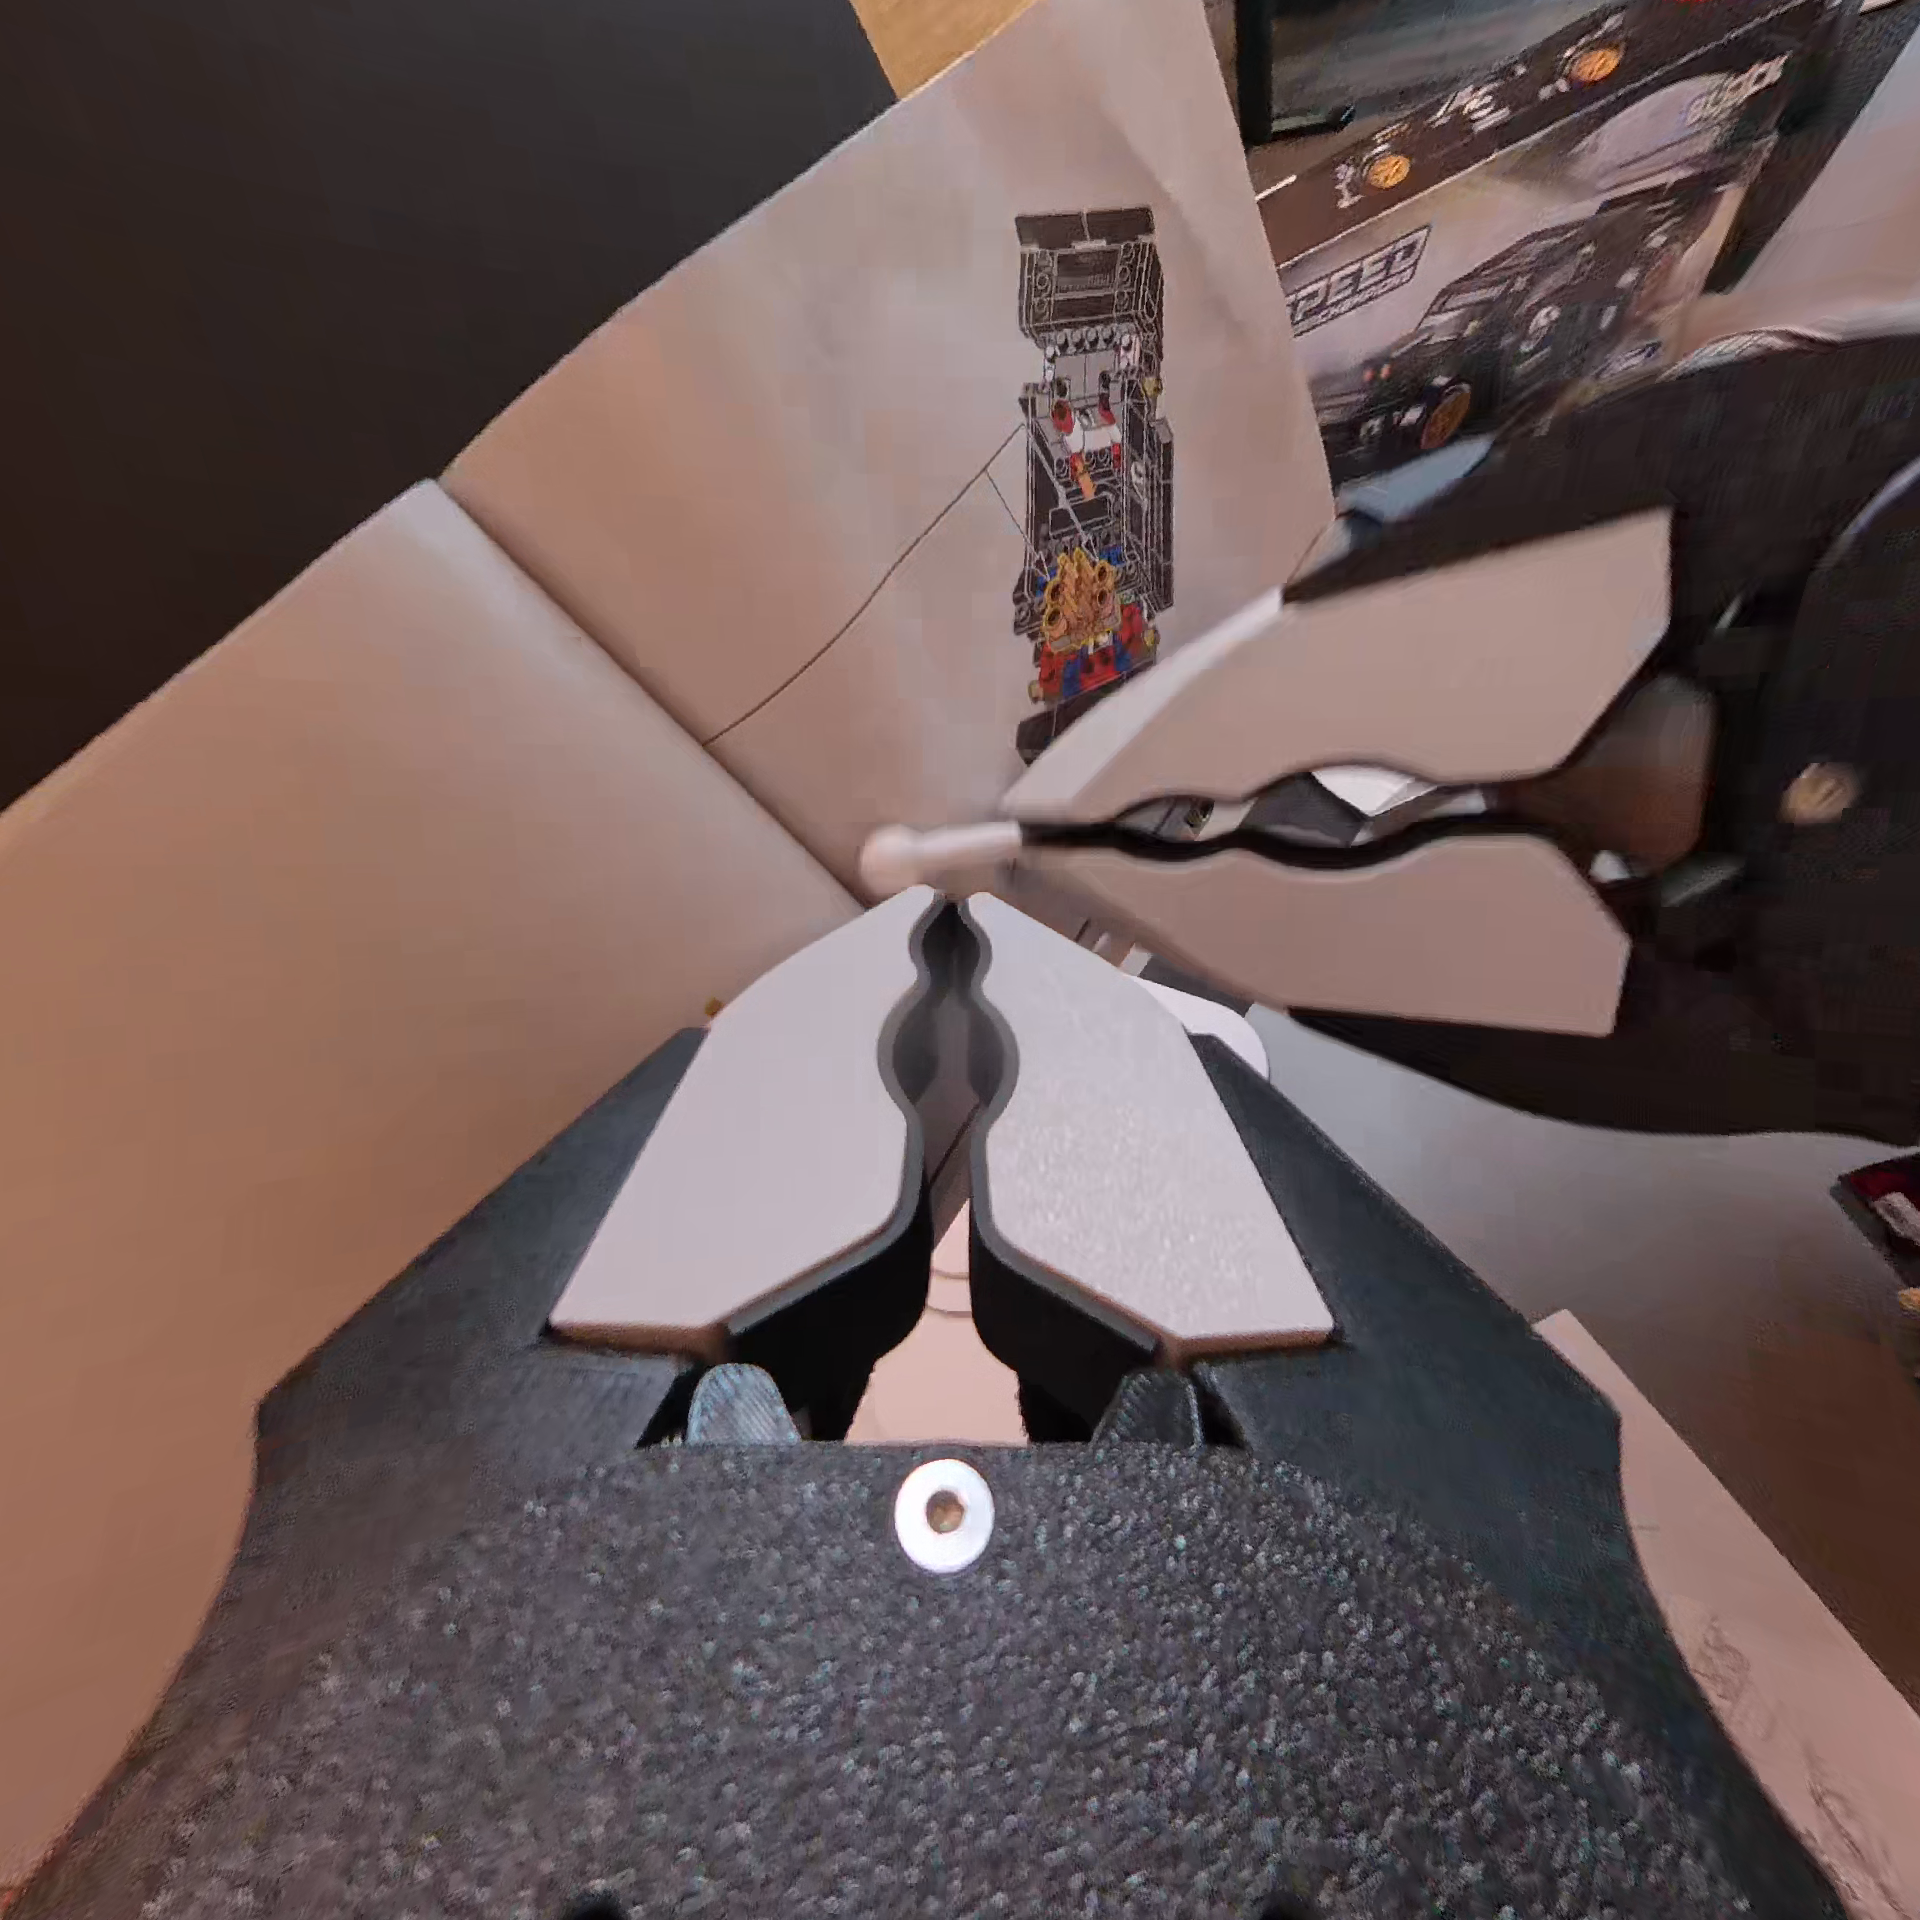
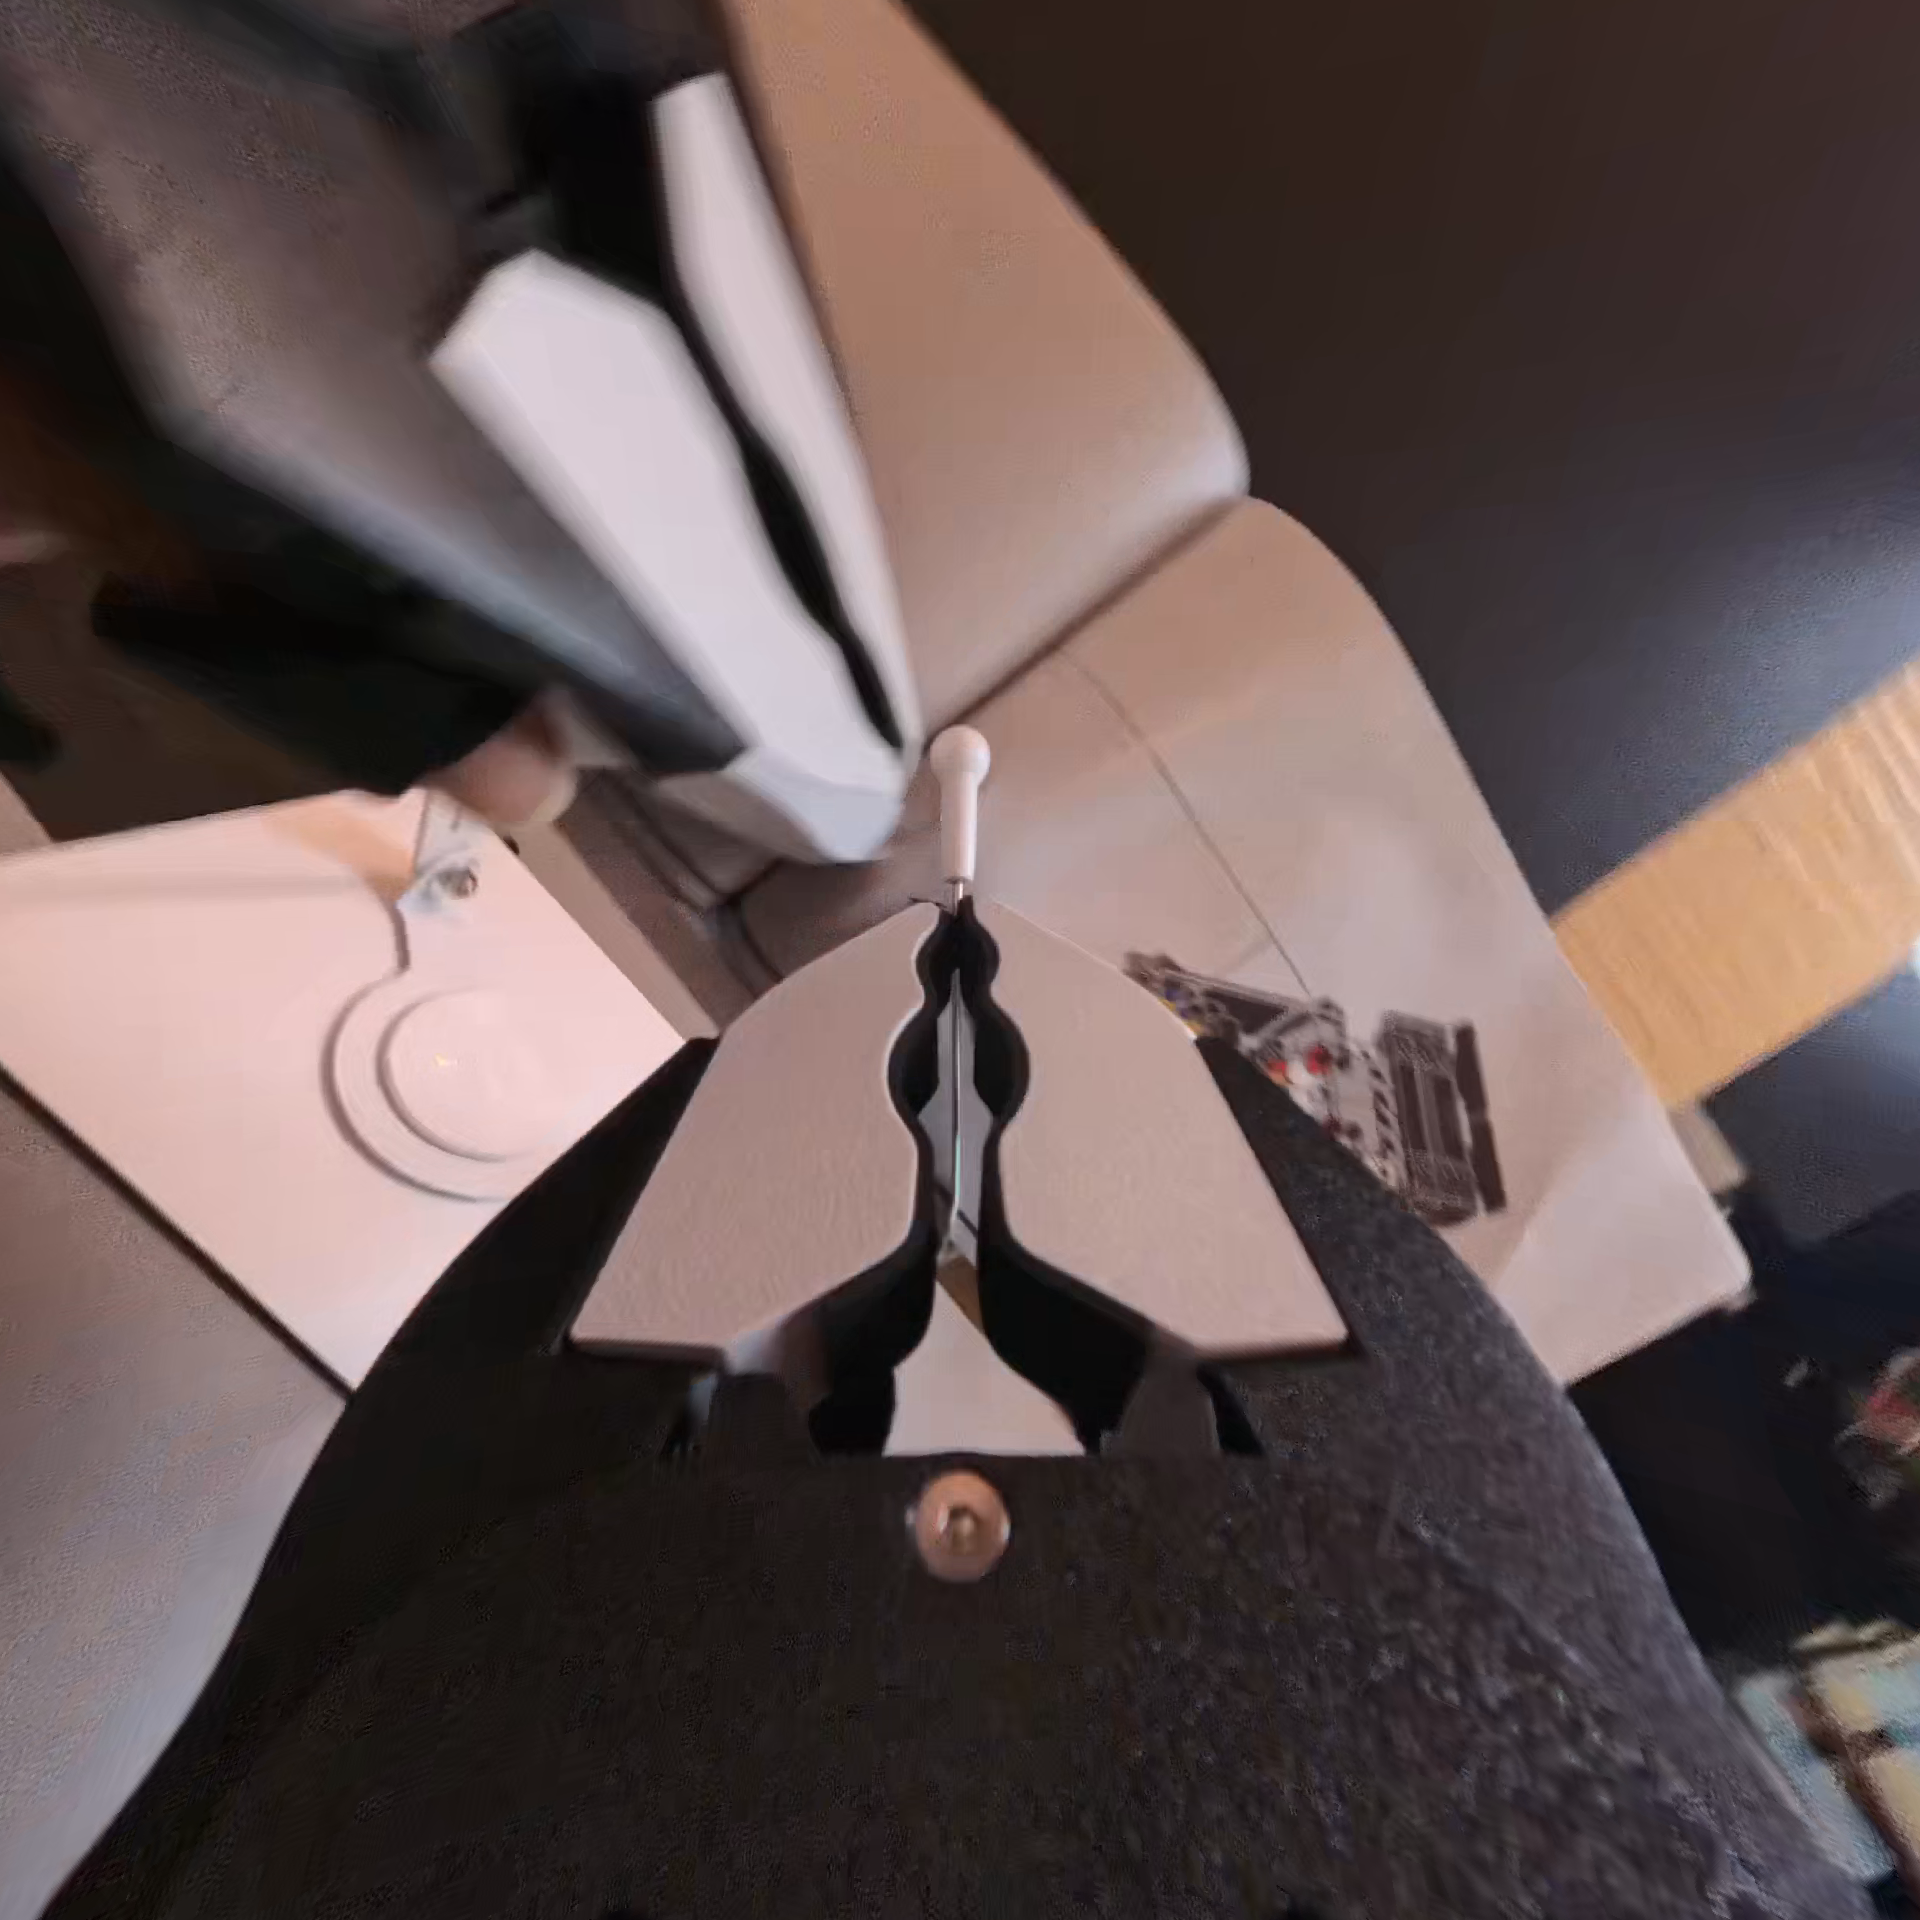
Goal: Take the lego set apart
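In the left wrist view the left gripper (image 1: pixel 948 906) is nearest, its pale fingers drawn together until the tips meet; nothing can be made out between them, though the tip area is small and dark, so a very thin piece there cannot be ruled out. Just past those tips, coming in from the right, the right gripper (image 1: pixel 1013 836) is pinched on a small white peg (image 1: pixel 930 847) with a rounded knob end, which juts out leftward beyond its fingertips and sits almost over the left gripper's tips. In the right wrist view the same peg (image 2: pixel 956 795) points straight ahead from the closed fingers, with a thin, flat, shiny part running back between them.

Behind both tools lies an open instruction booklet (image 1: pixel 644 644), its pages curving up at the fold, with a printed drawing of the dark car model (image 1: pixel 1091 468) ahead and slightly right of the left gripper. Farther off to the right stands the dark lego box (image 1: pixel 1475 239). Left of the right gripper, a white tray (image 2: pixel 260 997) with a round recess lies flat.
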`<move>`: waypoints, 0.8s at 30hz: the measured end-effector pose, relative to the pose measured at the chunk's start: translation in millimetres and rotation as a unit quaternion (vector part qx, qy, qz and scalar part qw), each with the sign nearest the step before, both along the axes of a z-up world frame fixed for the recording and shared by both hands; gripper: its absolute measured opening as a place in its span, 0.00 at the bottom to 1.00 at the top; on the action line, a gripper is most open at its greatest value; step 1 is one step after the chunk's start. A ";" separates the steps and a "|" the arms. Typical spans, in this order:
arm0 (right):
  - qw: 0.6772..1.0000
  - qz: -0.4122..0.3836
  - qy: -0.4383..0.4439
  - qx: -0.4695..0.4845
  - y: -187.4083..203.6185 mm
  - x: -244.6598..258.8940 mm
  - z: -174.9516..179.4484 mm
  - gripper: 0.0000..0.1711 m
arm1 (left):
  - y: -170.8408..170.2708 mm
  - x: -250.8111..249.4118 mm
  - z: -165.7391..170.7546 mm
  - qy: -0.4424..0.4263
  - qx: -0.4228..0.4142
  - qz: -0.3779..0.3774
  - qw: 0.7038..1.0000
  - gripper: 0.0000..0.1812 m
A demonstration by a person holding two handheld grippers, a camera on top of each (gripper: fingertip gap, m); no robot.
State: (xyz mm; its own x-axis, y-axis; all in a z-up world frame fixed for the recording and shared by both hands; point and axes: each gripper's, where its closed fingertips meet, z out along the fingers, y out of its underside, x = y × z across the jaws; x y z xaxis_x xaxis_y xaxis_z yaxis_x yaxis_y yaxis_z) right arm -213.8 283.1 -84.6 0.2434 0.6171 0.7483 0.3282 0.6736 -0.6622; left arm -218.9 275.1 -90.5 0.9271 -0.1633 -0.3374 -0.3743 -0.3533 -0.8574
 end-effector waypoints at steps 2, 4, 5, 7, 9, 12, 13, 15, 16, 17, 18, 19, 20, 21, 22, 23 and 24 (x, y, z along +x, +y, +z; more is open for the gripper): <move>0.998 0.005 -0.018 0.052 -1.3 -5.2 -5.1 0.00 | -6.2 -1.3 -1.5 -0.009 -0.010 -0.006 1.000 0.00; 0.999 0.008 -0.024 0.037 2.1 -6.7 -5.0 0.00 | -15.1 -7.1 -0.7 0.004 -0.012 -0.002 1.000 0.00; 1.000 0.011 -0.025 0.014 2.9 -6.2 -4.8 0.00 | -20.2 -8.2 -1.1 0.005 -0.016 -0.002 1.000 0.00; 1.000 0.013 -0.006 -0.017 1.6 1.4 0.6 0.07 | -31.5 -8.4 1.8 -0.001 -0.016 0.000 1.000 0.00; 0.997 0.034 0.030 -0.056 -8.3 19.7 8.9 0.12 | -46.0 -2.7 10.0 -0.011 -0.004 0.001 1.000 0.00; 0.989 0.063 0.065 -0.120 -27.4 62.2 12.1 0.12 | -76.4 18.5 26.8 -0.026 0.030 -0.009 0.999 0.00; 0.985 0.074 0.061 -0.144 -35.5 76.6 7.3 0.13 | -87.6 28.7 30.8 -0.032 0.041 -0.015 0.999 0.00; 0.977 0.100 0.021 -0.188 -54.2 105.0 -12.8 0.13 | -110.7 53.7 32.2 -0.045 0.048 -0.029 0.997 0.00; 0.970 0.117 -0.015 -0.212 -65.5 119.5 -27.7 0.13 | -122.2 68.7 28.6 -0.048 0.043 -0.040 0.997 0.00; 0.960 0.133 -0.054 -0.239 -77.3 134.7 -43.8 0.13 | -133.8 85.5 21.3 -0.050 0.027 -0.052 0.997 0.00; 0.948 0.144 -0.093 -0.268 -88.9 150.3 -60.0 0.13 | -145.4 102.2 11.9 -0.049 0.011 -0.062 0.997 0.00; 0.931 0.161 -0.134 -0.300 -103.5 166.4 -76.6 0.14 | -156.8 119.0 0.9 -0.049 0.000 -0.073 0.996 0.00; 0.911 0.171 -0.171 -0.333 -117.6 182.0 -91.7 0.15 | -167.7 136.4 -12.3 -0.052 -0.011 -0.087 0.995 0.00; 0.894 0.170 -0.198 -0.363 -129.2 195.7 -105.0 0.17 | -177.4 151.8 -29.0 -0.052 -0.027 -0.098 0.993 0.00; 0.878 0.168 -0.222 -0.389 -140.6 207.8 -117.4 0.17 | -185.2 163.9 -47.9 -0.051 -0.045 -0.102 0.992 0.06; 0.865 0.165 -0.239 -0.410 -151.8 217.3 -127.5 0.20 | -191.4 175.1 -67.4 -0.054 -0.065 -0.108 0.991 0.09; 0.857 0.162 -0.245 -0.424 -161.3 223.2 -134.7 0.21 | -196.0 185.0 -86.8 -0.059 -0.085 -0.116 0.988 0.10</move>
